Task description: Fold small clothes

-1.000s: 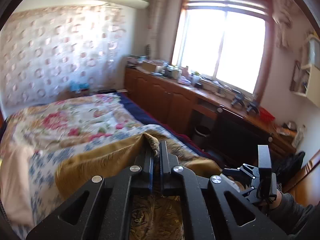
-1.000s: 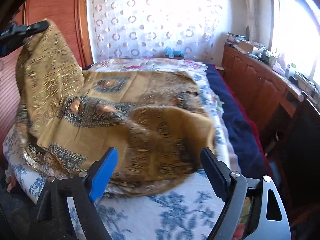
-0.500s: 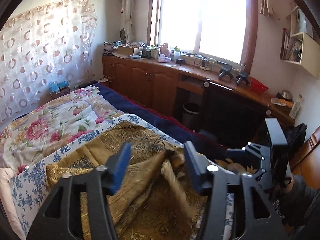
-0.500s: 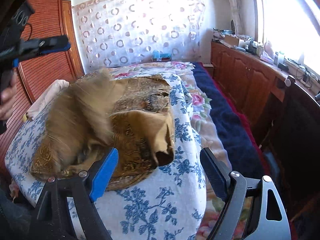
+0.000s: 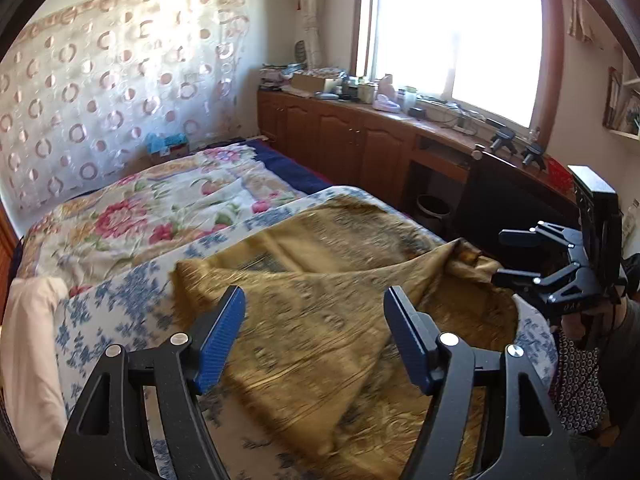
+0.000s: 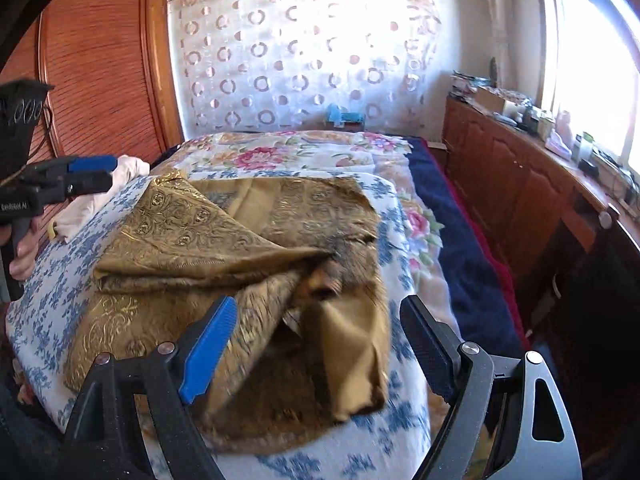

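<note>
From the left wrist we look along the left gripper [image 5: 314,332] across the bed [image 5: 132,216] toward the window [image 5: 456,36] — close above the gold cloth [image 5: 320,300]. The right wrist faces the curtained wall [image 6: 304,60]; both views share the cloth.

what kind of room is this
Most likely a home bedroom. A bed with floral covers fills the middle, a gold patterned cloth lies on it, a wooden wardrobe stands at one side, and cluttered wooden cabinets run under a sunny window.
</note>
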`<action>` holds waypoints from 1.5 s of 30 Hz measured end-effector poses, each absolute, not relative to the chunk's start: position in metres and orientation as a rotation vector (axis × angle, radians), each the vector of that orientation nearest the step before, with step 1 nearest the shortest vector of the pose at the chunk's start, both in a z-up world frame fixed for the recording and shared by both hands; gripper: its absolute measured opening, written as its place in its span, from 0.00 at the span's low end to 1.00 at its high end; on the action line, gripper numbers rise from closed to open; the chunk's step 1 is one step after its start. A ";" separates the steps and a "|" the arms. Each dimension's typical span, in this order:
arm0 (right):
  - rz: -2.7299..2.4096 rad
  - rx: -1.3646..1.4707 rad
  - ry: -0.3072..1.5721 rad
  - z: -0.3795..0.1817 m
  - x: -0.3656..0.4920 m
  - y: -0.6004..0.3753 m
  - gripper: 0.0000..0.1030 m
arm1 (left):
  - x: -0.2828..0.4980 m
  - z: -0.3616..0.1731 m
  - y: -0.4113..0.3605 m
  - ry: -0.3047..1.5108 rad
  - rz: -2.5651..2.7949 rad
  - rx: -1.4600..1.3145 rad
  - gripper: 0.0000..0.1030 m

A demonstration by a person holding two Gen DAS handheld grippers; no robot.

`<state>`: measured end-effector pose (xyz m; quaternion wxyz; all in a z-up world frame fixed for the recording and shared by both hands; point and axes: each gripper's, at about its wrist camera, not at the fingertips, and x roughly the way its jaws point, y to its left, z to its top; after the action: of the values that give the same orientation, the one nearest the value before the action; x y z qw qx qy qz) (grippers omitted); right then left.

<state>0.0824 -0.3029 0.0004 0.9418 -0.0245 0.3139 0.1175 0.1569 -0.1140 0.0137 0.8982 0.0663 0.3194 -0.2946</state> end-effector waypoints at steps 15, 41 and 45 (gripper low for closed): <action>0.241 -0.064 0.800 -0.012 0.162 -0.283 0.11 | 0.189 -0.036 -0.043 0.702 -0.554 0.072 0.71; 0.230 -0.156 0.708 0.039 0.143 -0.214 0.55 | 0.176 -0.035 -0.026 0.622 -0.521 0.097 0.71; 0.386 -0.157 0.763 0.015 0.152 -0.171 0.55 | 0.175 -0.033 -0.024 0.613 -0.509 0.098 0.71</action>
<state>0.1519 -0.1705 0.0154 0.9071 -0.0759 0.3694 0.1869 0.1747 -0.0236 -0.0333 0.9205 0.0477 0.2986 -0.2476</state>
